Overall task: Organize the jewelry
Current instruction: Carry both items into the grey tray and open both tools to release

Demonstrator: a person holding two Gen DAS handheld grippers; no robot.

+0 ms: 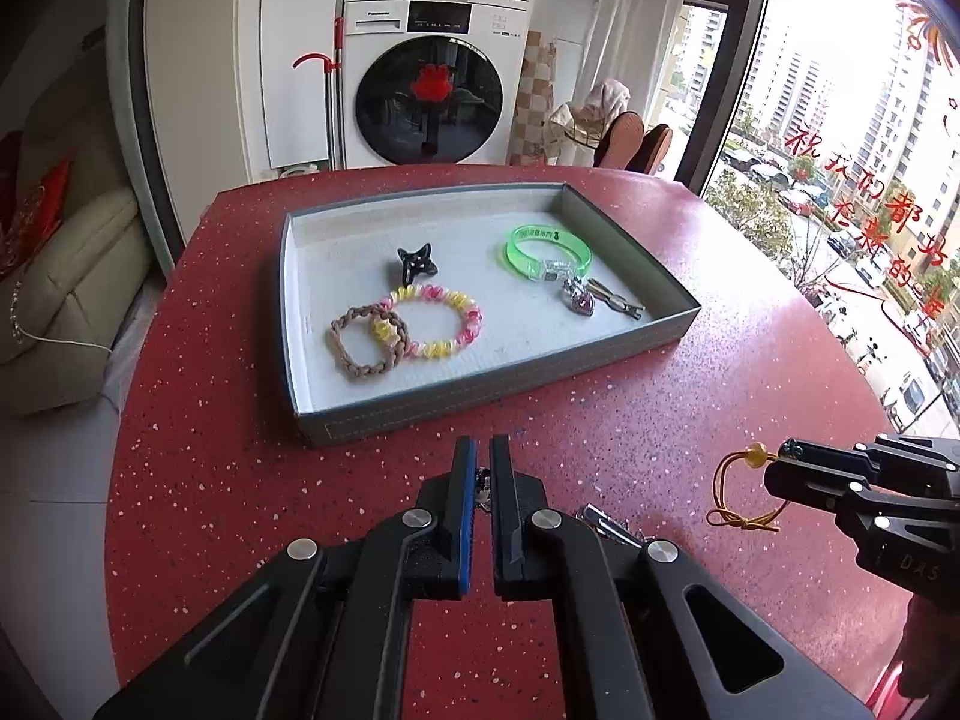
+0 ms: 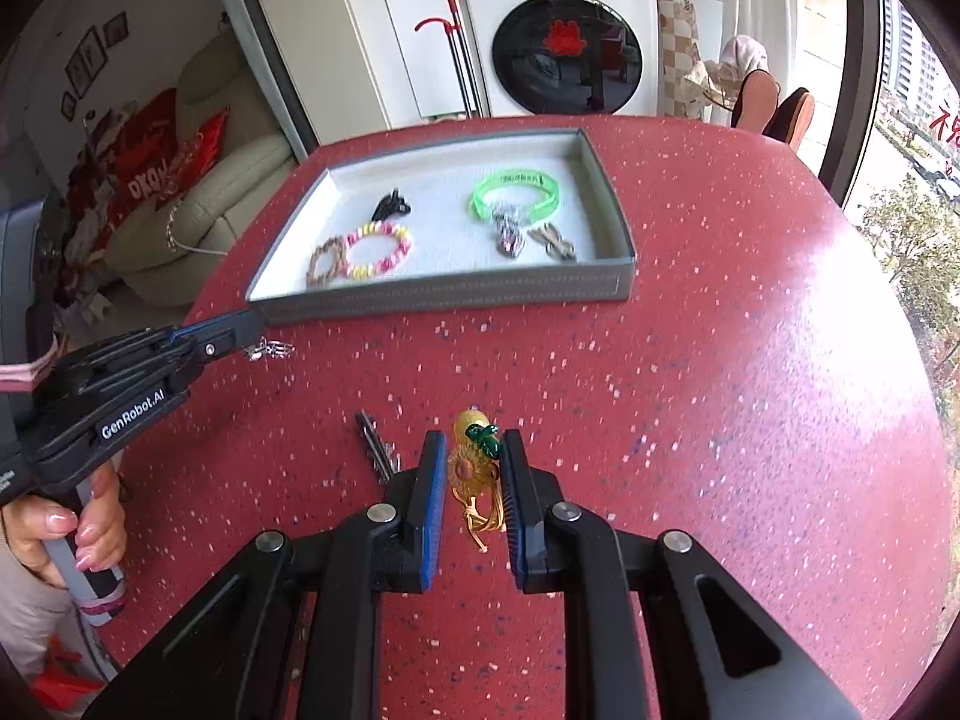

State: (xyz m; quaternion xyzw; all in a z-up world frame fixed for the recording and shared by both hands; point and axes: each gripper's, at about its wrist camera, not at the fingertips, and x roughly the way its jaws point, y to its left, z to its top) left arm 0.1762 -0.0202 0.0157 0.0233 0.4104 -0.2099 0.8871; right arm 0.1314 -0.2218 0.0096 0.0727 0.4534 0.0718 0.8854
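A grey tray [image 1: 498, 399] [image 2: 444, 298] on the red speckled table [image 1: 660, 408] holds a green bangle [image 1: 546, 252] [image 2: 516, 192], a black hair claw [image 1: 416, 264], a brown braided tie [image 1: 366, 342], a pink-and-yellow bead bracelet [image 1: 432, 324] [image 2: 378, 249], a silver charm [image 1: 579, 297] and a clip [image 1: 618, 300]. In front of the tray, above the table, my left gripper [image 1: 483, 449] [image 2: 255, 329] is shut on a small silver piece [image 1: 482, 485] [image 2: 270, 350]. To its right, my right gripper [image 2: 474, 443] [image 1: 774, 467] is shut on a gold cord bracelet [image 2: 474, 474] [image 1: 738, 492] with a yellow bead and green charm.
A dark hair clip [image 2: 375, 447] [image 1: 606, 525] lies on the table between the two grippers. A person's hand [image 2: 78, 528] holds the left gripper's handle. Beyond the table stand a washing machine [image 1: 429, 78], a cream sofa [image 1: 66, 276] and chairs [image 1: 636, 147] by the window.
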